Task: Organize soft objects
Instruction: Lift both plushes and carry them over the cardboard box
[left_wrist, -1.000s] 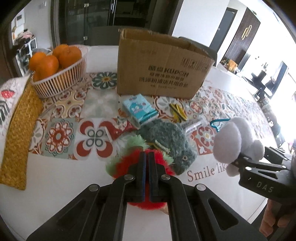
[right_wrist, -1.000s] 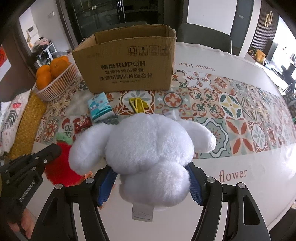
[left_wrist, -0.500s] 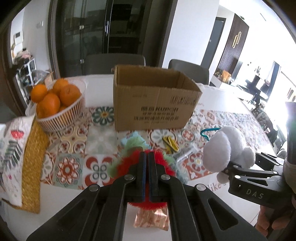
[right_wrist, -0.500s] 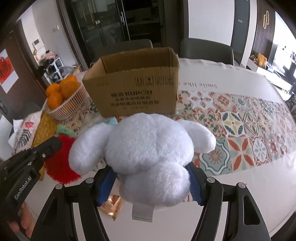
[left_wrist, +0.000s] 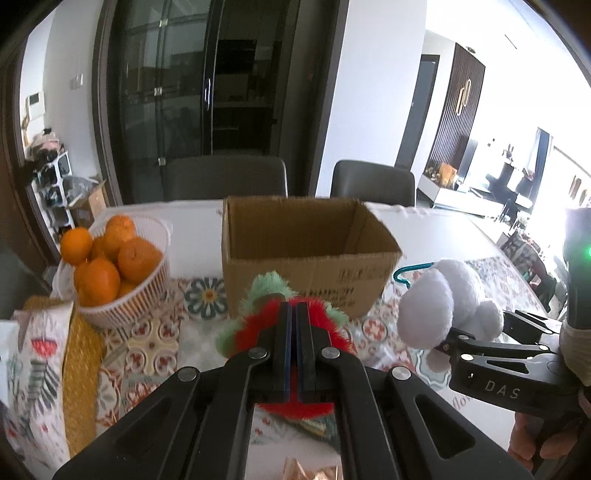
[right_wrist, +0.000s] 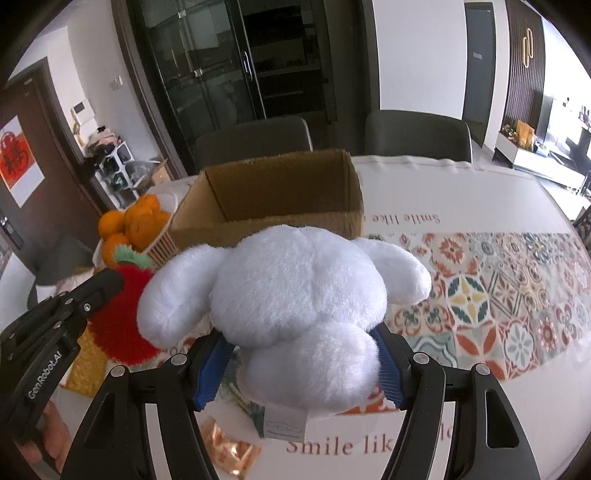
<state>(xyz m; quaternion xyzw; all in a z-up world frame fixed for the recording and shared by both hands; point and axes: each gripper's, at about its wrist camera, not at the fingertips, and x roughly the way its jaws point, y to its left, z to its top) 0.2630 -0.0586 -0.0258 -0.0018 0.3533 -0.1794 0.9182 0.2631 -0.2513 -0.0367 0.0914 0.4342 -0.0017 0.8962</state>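
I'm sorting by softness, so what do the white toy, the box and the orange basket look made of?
White plush toy: short, matte synthetic fleece, judging by its fuzzy nap and sewn label. Cardboard box: brown corrugated board with a raw, printed face and fluted top edge. Basket: probably white moulded plastic, as its thin slats look uniform and slightly glossy.

Your left gripper (left_wrist: 292, 314) lifts the red plush (left_wrist: 280, 321) off the table, right gripper (right_wrist: 297, 363) raises the white plush (right_wrist: 295, 291), both nearer the box (left_wrist: 306, 254).
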